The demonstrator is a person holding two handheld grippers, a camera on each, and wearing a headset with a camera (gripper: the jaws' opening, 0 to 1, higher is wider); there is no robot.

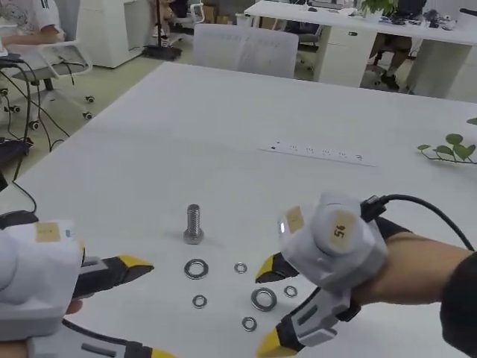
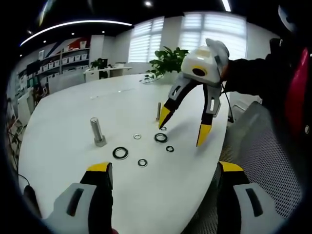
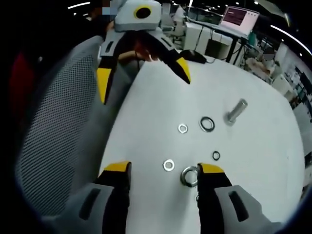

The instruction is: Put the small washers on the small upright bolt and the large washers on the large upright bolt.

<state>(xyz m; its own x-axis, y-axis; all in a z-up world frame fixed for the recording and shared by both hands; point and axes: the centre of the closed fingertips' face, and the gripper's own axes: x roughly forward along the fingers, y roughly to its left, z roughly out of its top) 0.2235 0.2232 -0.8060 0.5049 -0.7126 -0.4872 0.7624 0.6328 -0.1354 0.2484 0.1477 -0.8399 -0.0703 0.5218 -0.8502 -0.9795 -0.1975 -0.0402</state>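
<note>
**Pinch the big ring flat**

The right gripper (image 1: 270, 306) is wide open and holds nothing. It hangs low over the white table (image 1: 223, 134). One yellow tip sits just beside a big silver metal washer (image 3: 189, 176).

The left gripper (image 3: 144, 76) is open and empty too, over on the left. A second big washer (image 1: 196, 268) and four small silver washers (image 1: 240, 268) lie near the big grey upright bolt (image 1: 194, 224). The small upright bolt (image 2: 159, 111) stands on the right, by the right gripper's tip.

I think the best way is one tip on each side of the ring. Squeeze slowly so it does not slide. Then hold its hole right over the big bolt.
</note>
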